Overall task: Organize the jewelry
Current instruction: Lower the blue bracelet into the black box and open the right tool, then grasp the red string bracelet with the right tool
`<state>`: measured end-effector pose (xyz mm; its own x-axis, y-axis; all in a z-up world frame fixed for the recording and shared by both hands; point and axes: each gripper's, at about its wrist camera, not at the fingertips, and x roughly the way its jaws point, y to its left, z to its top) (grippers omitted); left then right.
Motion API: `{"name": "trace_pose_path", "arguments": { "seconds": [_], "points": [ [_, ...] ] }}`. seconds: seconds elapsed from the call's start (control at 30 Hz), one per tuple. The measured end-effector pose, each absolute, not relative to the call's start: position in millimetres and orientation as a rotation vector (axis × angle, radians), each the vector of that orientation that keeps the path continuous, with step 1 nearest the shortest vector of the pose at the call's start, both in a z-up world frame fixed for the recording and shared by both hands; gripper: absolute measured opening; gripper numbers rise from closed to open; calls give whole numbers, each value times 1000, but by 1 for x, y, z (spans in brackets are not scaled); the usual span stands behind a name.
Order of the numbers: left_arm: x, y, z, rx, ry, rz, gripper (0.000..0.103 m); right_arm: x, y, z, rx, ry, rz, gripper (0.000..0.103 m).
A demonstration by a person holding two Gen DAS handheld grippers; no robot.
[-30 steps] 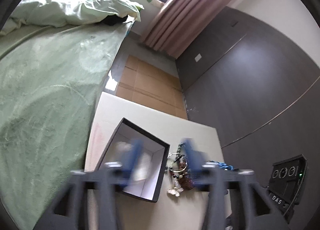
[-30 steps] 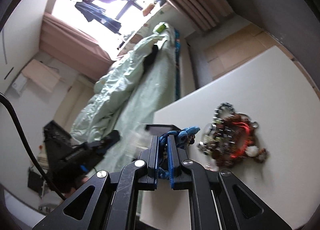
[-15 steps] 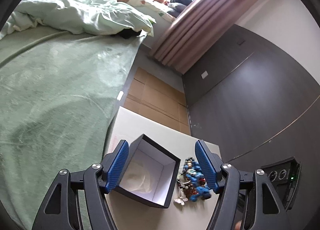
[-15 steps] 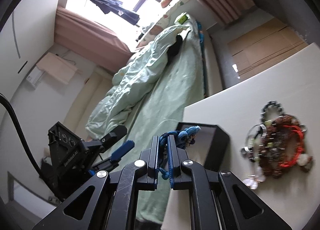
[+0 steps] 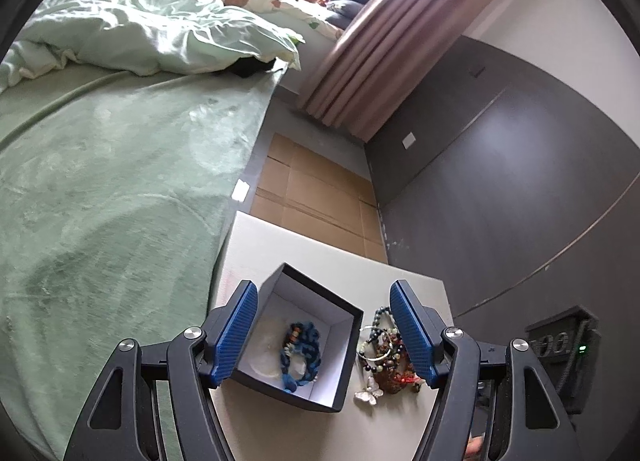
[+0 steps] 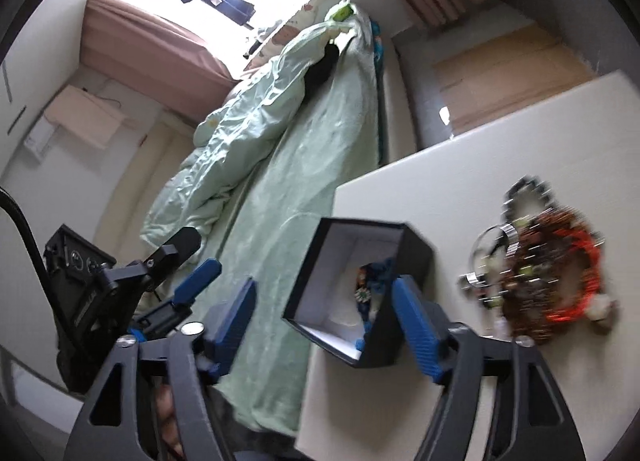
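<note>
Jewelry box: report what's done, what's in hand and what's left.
Done: the blue beaded bracelet lies inside the open black box. In hand: nothing; the right gripper has just been opening, jaws empty, and the left gripper hangs open over the box. Left: the pile of bracelets and the butterfly pendant beside the box on the table.

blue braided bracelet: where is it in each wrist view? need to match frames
Left wrist: blue braided bracelet lies on the box floor, low centre.
Right wrist: bracelet seen through the box's open top, centre, partly behind the near wall.
Shared landmark: the dark box beside the jewelry pile.
</note>
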<state>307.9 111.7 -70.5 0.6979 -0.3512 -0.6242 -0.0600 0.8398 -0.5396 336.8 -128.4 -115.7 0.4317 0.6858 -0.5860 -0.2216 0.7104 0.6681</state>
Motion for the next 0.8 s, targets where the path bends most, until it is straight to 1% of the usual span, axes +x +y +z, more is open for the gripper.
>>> {"name": "trace_pose_path", "arguments": {
  "seconds": [0.4,0.73,0.77,0.8],
  "points": [
    [307,61,-72,-447,834,-250,70,308,-214,-87,490,904,424,80],
    [305,14,-71,-339,823,-317,70,297,-254,-92,491,925,312,81],
    [306,9,-73,-331,824,-327,70,297,-259,-94,498,930,294,81],
    [307,5,-75,-327,826,-333,66,297,-263,-96,504,934,282,81]
  ]
}}
